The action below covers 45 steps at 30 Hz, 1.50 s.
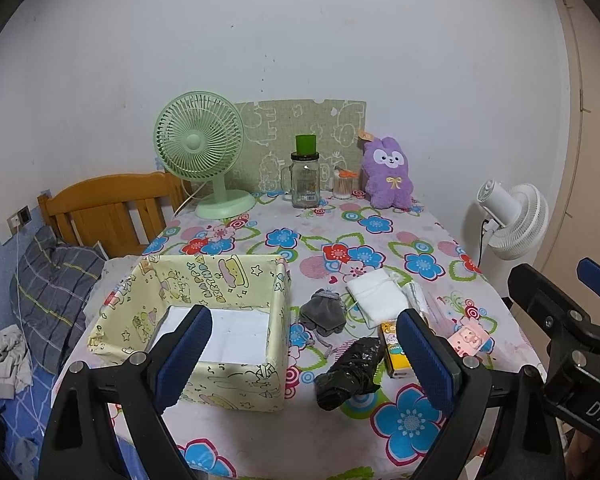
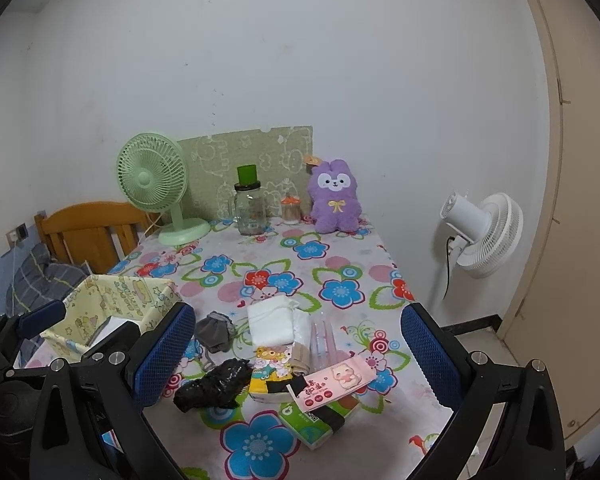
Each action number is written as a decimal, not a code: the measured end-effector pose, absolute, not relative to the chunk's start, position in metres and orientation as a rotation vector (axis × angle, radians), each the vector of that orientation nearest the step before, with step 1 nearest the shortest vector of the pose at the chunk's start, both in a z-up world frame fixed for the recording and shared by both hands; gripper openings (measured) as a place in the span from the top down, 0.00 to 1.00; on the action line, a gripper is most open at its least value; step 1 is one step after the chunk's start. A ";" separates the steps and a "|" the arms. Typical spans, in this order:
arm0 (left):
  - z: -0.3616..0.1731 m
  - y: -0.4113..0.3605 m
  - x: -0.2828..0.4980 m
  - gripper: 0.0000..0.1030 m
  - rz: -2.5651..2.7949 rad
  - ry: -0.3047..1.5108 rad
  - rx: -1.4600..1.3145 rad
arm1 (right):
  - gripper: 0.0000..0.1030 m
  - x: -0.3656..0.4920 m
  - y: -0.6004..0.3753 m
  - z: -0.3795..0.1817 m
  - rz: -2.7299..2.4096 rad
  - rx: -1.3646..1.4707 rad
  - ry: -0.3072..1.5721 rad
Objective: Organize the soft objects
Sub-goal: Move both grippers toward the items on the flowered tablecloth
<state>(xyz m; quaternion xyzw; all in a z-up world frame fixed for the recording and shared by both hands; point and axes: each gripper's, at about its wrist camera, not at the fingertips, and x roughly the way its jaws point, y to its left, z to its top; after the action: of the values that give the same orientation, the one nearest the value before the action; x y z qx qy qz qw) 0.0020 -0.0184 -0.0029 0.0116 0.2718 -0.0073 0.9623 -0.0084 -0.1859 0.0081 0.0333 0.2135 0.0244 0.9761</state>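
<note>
A pale yellow cartoon-print fabric box (image 1: 236, 276) (image 2: 112, 296) stands open on the left of the floral tablecloth. To its right lie a grey pouch (image 1: 323, 313) (image 2: 216, 330), a white folded cloth (image 1: 376, 298) (image 2: 270, 322), a crumpled black bag (image 1: 350, 372) (image 2: 214, 384), and tissue packs (image 2: 334, 382) (image 1: 394, 346). My left gripper (image 1: 304, 360) hovers open above the box's near wall and the black bag. Nothing sits between the fingers of my open right gripper (image 2: 300, 356), which hangs over the pile of packs.
At the back of the table stand a green desk fan (image 1: 200, 148), a glass jar with a green cup on top (image 1: 305, 178), a small swab jar (image 1: 343, 186) and a purple plush rabbit (image 1: 388, 174). A white fan (image 2: 480, 232) stands right of the table; a wooden bed (image 1: 112, 208) lies left.
</note>
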 end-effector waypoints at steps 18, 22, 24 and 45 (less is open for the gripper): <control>-0.001 -0.017 -0.004 0.08 -0.019 0.535 0.028 | 0.00 -0.014 -0.183 0.008 0.050 0.071 0.425; -0.001 -0.017 -0.004 0.08 -0.022 0.533 0.028 | 0.00 -0.014 -0.183 0.009 0.060 0.076 0.433; -0.002 -0.017 -0.003 0.08 -0.022 0.534 0.028 | 0.00 -0.014 -0.183 0.009 0.063 0.080 0.439; 0.000 -0.034 0.005 0.08 -0.030 0.552 0.011 | 0.00 -0.003 -0.187 0.010 0.090 0.099 0.461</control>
<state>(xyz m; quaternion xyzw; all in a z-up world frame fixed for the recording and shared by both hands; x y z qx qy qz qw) 0.0049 -0.0339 0.0000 0.0054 0.2726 -0.0148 0.9620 -0.0025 -0.1869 0.0097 0.0489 0.2282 0.0446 0.9714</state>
